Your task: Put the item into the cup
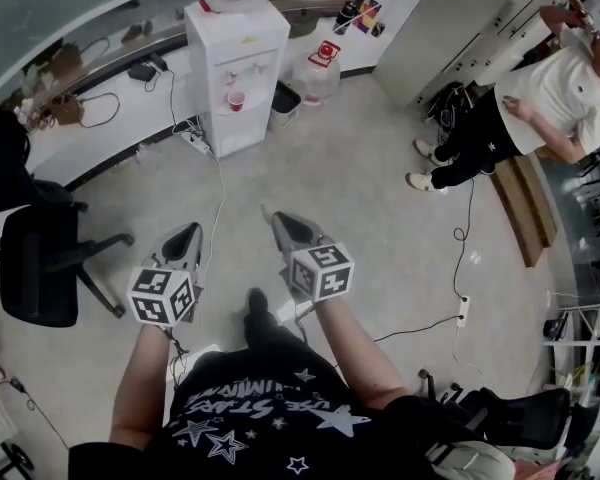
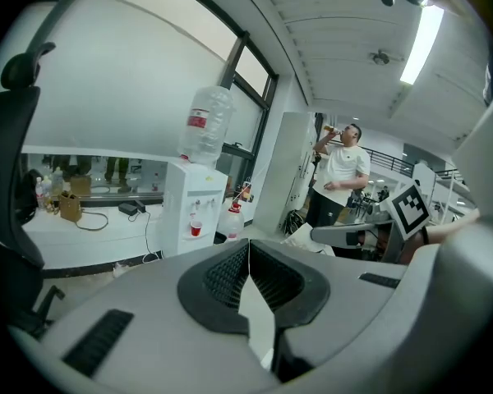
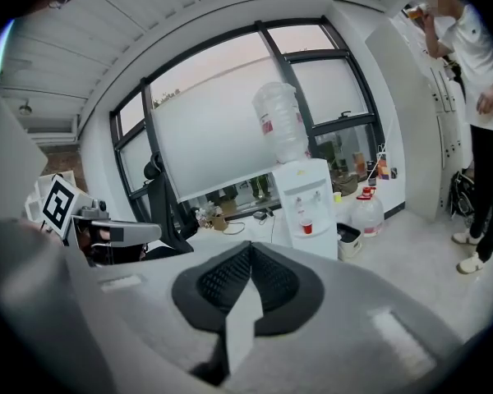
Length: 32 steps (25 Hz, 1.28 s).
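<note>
A small red cup [image 1: 236, 99] stands on the ledge of a white water dispenser [image 1: 237, 68] across the room; the left gripper view shows the cup [image 2: 195, 229] and the right gripper view shows the cup [image 3: 306, 226] too. I hold my left gripper [image 1: 189, 231] and right gripper [image 1: 271, 217] side by side over the floor, well short of the dispenser. Both are shut with nothing between their jaws, as seen at the left gripper [image 2: 248, 245] and the right gripper [image 3: 250, 249]. No loose item shows.
A black office chair [image 1: 42, 263] stands at the left. A person in a white shirt [image 1: 540, 103] sits at the right, drinking. A water jug [image 1: 320, 73] and bin [image 1: 284, 99] sit beside the dispenser. Cables [image 1: 460, 258] and a power strip [image 1: 463, 311] lie on the floor.
</note>
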Motion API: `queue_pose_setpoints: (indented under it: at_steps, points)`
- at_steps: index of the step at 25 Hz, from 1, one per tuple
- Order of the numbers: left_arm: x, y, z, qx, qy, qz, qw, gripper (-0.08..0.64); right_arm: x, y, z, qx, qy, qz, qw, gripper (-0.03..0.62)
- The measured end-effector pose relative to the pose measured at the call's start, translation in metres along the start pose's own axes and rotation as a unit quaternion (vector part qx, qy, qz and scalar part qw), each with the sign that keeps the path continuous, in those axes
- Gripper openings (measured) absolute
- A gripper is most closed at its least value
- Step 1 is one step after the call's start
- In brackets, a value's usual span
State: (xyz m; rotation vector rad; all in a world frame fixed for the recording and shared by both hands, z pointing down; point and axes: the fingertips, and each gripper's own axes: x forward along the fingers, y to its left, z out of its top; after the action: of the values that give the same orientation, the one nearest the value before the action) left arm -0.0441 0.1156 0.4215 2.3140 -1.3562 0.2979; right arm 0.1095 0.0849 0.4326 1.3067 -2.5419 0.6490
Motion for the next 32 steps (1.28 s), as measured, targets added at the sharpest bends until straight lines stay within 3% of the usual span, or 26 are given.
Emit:
queue_pose_setpoints:
  at_steps: [9,15,23,32]
  points:
    - [0.060,0.012,0.030,-0.029,-0.019,0.031,0.9989,0.008,0.040,-0.055,0.029,-0.005,0.008,0.032,0.999,0.002]
    - [0.078,0.021,0.039,-0.043,-0.021,0.047,0.9977,0.008,0.059,-0.067,0.032,-0.005,0.015,0.046,0.999,0.002]
    - [0.099,0.028,0.054,-0.035,-0.013,0.033,0.9988,0.008,0.070,-0.078,0.033,0.021,0.021,0.039,0.999,0.002]
    - [0.152,0.067,0.059,-0.039,0.009,0.005,0.9992,0.008,0.110,-0.107,0.043,0.024,0.039,0.004,0.999,0.002]
